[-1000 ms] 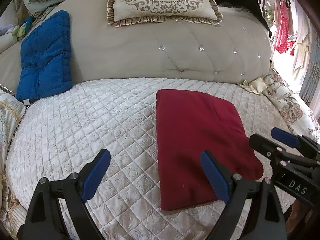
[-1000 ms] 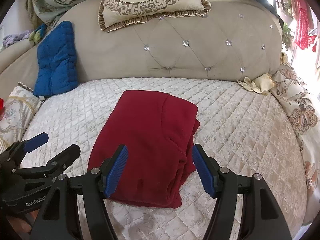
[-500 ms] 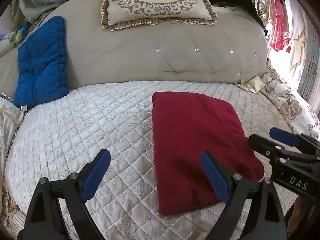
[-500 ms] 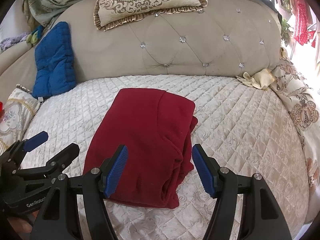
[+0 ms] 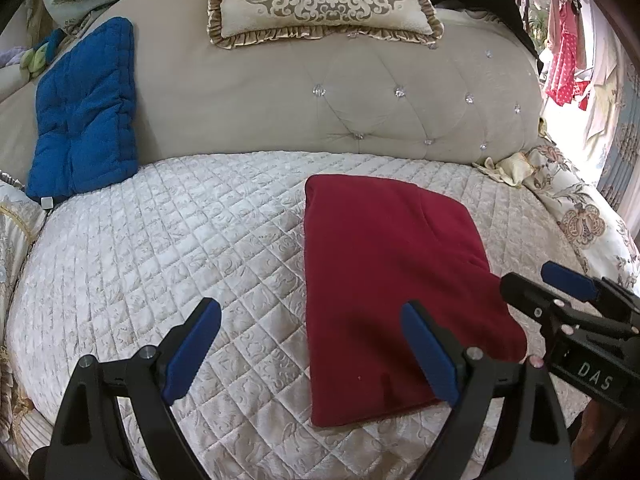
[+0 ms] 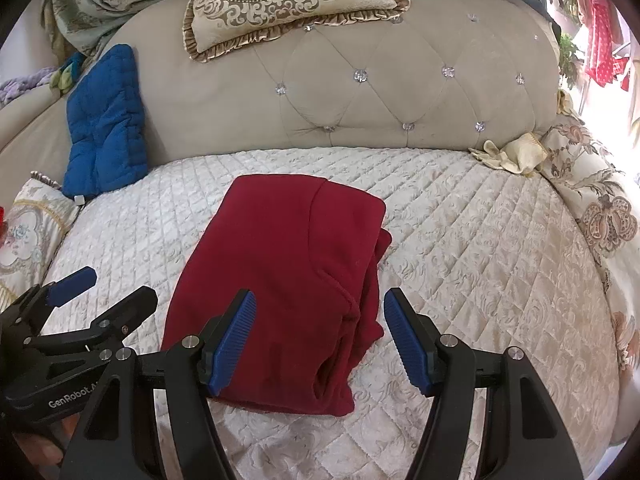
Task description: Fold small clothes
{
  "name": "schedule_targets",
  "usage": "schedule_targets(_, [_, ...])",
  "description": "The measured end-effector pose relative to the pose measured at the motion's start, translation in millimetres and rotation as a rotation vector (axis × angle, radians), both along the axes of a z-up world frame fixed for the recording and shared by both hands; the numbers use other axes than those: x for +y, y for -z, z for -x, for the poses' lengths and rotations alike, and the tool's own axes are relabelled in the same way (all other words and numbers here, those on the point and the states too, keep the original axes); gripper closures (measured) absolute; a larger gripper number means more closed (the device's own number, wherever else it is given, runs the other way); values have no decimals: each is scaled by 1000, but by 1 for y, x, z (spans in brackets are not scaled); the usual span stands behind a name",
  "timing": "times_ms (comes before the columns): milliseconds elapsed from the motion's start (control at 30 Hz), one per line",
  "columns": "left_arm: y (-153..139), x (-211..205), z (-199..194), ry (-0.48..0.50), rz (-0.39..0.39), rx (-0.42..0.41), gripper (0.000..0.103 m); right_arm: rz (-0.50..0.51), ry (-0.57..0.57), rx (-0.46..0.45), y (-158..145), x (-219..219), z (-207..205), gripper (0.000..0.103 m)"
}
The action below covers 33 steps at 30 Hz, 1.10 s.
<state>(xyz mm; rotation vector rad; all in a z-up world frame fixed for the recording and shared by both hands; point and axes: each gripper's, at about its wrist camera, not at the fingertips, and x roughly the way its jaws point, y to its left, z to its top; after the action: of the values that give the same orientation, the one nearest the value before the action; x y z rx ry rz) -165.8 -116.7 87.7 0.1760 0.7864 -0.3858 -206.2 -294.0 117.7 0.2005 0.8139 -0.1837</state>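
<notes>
A blue cushion (image 5: pixel 86 112) leaned against the headboard (image 5: pixel 280 100) at the far left. The left claw (image 5: pixel 312 354) hovered with jaws apart, empty, above the quilted bed (image 5: pixel 160 248). The folded red garment (image 6: pixel 280 272) lay flat mid-bed. The right claw (image 6: pixel 318 340) hung spread, gripping nothing, over its near edge.

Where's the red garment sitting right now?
The folded red garment lies flat on the quilted bedspread, centre in the right wrist view and right of centre in the left, just beyond both open grippers.
</notes>
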Motion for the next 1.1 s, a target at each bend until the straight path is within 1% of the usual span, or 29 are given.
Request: schedule_targets(1100, [0,-2,2,-2,0,5,9,-8,9,8,3,3,0,57])
